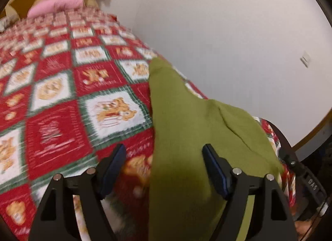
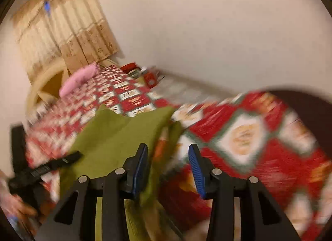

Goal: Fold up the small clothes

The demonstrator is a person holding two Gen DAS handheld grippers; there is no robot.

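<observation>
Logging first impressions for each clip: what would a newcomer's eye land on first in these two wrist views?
The loud red, white and green patchwork bedspread fills most of both views. On it, near its edge, lies an olive-green garment, partly between the open fingers of the left gripper; in the right wrist view its edge lies beside the open right gripper. A pink pillow sits at the far end of the bed.

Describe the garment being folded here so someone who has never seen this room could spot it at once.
Start at the bed, covered by a red, white and green patchwork quilt with teddy-bear squares. On its near edge, by the white wall, lies the green garment. It is the only plain olive-green cloth there, unpatterned, unlike the pink pillow far off at the head.
</observation>
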